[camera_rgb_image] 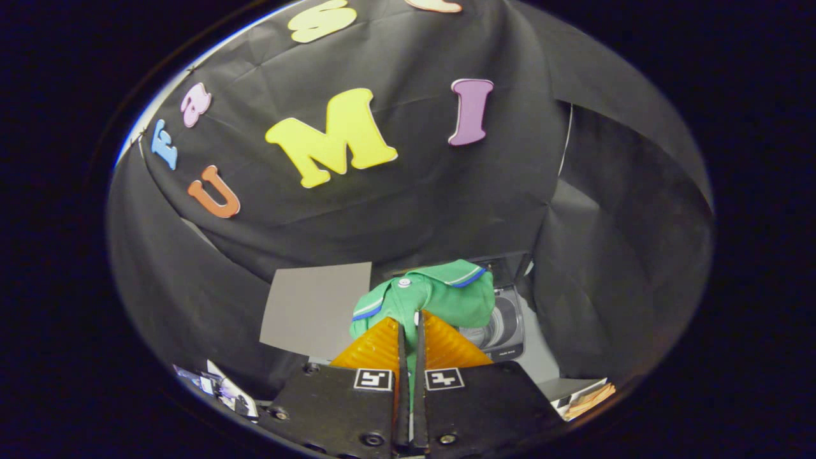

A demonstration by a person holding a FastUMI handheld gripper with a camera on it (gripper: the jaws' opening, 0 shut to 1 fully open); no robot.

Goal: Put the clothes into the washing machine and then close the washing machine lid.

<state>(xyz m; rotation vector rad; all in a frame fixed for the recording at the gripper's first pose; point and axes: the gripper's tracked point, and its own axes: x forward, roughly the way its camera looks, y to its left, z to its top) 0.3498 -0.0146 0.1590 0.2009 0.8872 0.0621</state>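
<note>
Tongs: gripper is seen clenched on the green garment, its two orange fingers drawn almost together with a strip of green cloth pinched in the narrow slit between them.
Finger pose: both fingers are pointed forward and slightly upward, side by side, each black base marked with a square black-and-white tag.
Green garment: it is bunched just ahead of and above the fingertips, lifted clear of the washing machine; a collar with blue and white trim and a white button are shown on its upper folds.
Washing machine: it is placed beyond the garment, slightly to the fingers' right, and is partly covered by the cloth; a round opening with a grey drum is seen in it.
Lid: a flat grey panel is seen just to the left of the washing machine, raised; whether it is joined to the machine cannot be told.
Holding hand: it is hidden behind the gripper, so its pose cannot be told.
</note>
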